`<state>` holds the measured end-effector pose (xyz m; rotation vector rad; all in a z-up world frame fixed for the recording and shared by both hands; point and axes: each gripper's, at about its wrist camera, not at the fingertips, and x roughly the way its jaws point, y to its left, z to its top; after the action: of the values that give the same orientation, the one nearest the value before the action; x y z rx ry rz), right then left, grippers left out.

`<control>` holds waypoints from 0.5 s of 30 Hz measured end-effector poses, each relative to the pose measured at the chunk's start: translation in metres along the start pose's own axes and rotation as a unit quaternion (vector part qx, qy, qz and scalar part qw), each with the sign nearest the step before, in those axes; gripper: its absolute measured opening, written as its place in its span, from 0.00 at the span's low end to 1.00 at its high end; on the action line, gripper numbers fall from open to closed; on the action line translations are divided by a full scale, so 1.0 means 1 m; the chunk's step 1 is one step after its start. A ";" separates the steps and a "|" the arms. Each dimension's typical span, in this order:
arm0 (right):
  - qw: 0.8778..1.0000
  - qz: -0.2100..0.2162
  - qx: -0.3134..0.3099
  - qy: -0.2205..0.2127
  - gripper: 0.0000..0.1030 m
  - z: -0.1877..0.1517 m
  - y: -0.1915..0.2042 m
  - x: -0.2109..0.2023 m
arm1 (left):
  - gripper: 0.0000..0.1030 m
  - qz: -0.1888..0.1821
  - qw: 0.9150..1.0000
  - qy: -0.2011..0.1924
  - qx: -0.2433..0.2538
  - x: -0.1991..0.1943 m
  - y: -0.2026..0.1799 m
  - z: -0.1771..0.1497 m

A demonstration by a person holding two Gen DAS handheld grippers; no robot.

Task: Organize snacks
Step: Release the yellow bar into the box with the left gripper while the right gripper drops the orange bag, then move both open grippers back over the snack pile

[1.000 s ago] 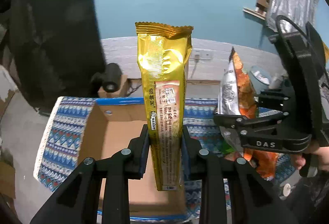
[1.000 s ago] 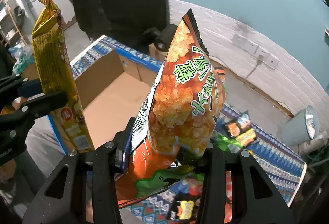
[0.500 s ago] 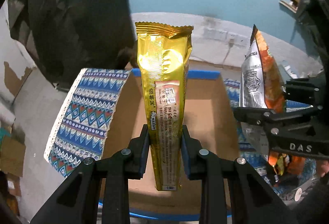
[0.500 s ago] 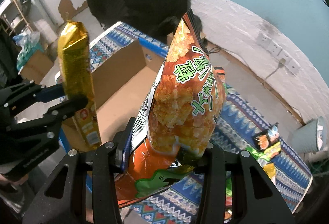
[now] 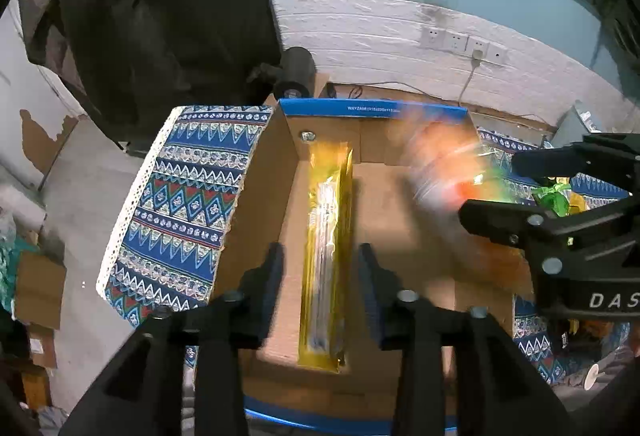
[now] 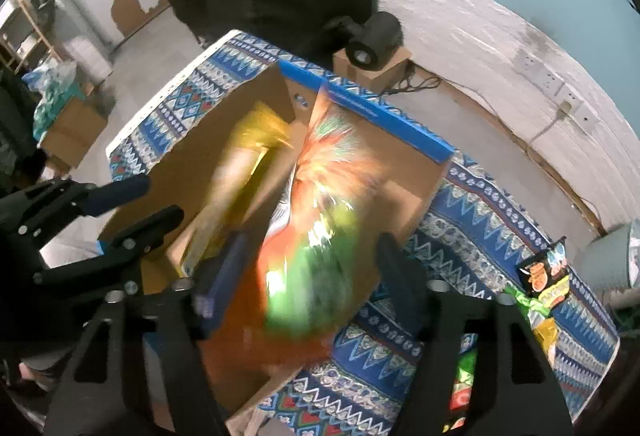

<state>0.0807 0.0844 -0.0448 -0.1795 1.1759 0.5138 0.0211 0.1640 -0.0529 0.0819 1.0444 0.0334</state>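
An open box (image 5: 404, 232) with blue-edged walls is set near the left edge of the counter (image 5: 180, 204), under a patterned cloth. The left claw (image 5: 320, 300) has just been opened; the gold pack (image 5: 328, 248) lies free on the box floor between its jaws. The right claw (image 6: 308, 276) has just been opened wide; the blurred orange bag (image 6: 316, 236) is seen between its jaws, over the box. "DAS" is read on the right claw.

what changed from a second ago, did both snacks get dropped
Yes. Both grippers' jaws have just been opening: the left gripper let go of the gold snack bar, now in the cardboard box; the right gripper released the orange chip bag, blurred, falling. The box stayed put.
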 end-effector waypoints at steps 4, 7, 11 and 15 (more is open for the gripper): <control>1.000 -0.006 0.009 -0.003 0.70 -0.002 -0.007 -0.005 | 0.47 0.001 1.000 -0.009 0.002 -0.007 -0.003 0.002; 1.000 -0.004 0.018 -0.006 0.70 -0.005 -0.014 -0.011 | 0.51 -0.003 1.000 -0.013 0.005 -0.011 -0.007 0.003; 0.999 -0.007 0.029 -0.012 0.70 -0.012 -0.025 -0.022 | 0.54 -0.009 1.000 -0.020 0.021 -0.016 -0.019 0.003; 0.999 -0.017 0.042 -0.011 0.71 -0.025 -0.039 -0.032 | 0.54 -0.019 0.999 -0.024 0.040 -0.022 -0.036 0.003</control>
<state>0.0692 0.0305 -0.0299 -0.1211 1.1693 0.4338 0.0121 0.1266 -0.0352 0.1348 0.9989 -0.0441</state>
